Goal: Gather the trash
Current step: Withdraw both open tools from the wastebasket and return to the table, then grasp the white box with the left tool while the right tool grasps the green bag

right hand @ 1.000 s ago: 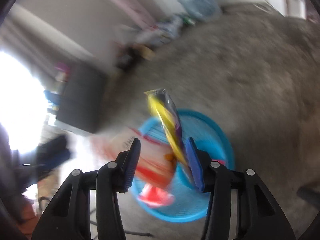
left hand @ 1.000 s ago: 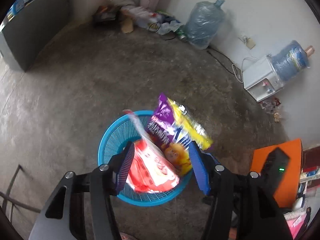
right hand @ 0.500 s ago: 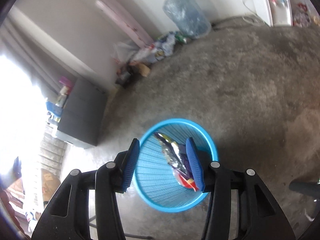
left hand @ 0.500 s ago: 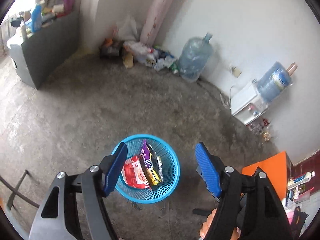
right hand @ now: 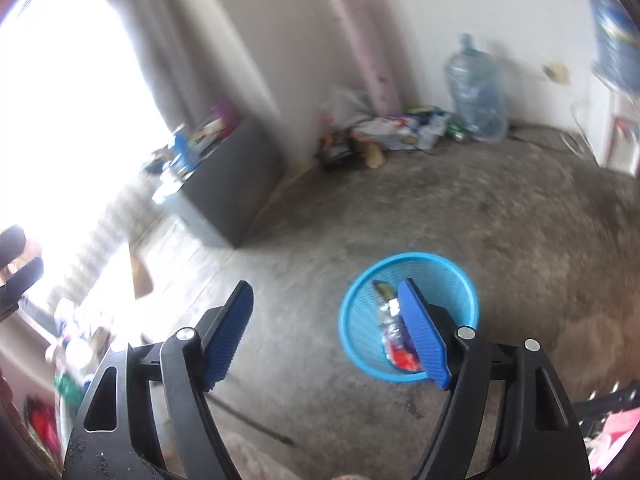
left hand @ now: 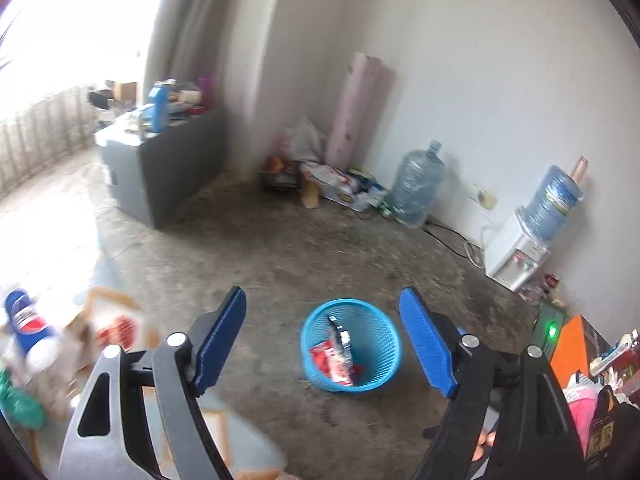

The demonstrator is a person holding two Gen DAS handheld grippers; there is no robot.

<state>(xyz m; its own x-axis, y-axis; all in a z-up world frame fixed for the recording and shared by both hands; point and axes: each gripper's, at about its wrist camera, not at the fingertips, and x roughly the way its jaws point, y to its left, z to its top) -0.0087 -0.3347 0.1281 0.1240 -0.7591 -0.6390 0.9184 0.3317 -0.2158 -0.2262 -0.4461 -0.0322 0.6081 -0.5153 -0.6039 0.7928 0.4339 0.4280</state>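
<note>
A blue mesh waste basket (left hand: 370, 376) (right hand: 432, 268) stands on the concrete floor. Inside it lie a red snack wrapper (left hand: 334, 362) (right hand: 404, 358) and a purple and yellow chip bag (left hand: 341, 336) (right hand: 386, 300). My left gripper (left hand: 323, 300) hangs well above and short of the basket, its blue-padded jaws still opening with nothing between them. My right gripper (right hand: 327, 294) is also high up, left of the basket, jaws opening and empty.
A Pepsi bottle (left hand: 28, 332) and bags lie blurred at the lower left on a low table. A grey cabinet (left hand: 168, 168), a pink roll (left hand: 356, 112), floor clutter, a water jug (left hand: 418, 188), a dispenser (left hand: 516, 256) and an orange box (left hand: 568, 344) ring the room.
Both wrappers left my grippers and dropped into the basket. Both grippers opened wider and rose up and back, so the basket looks smaller and the walls come into view.
</note>
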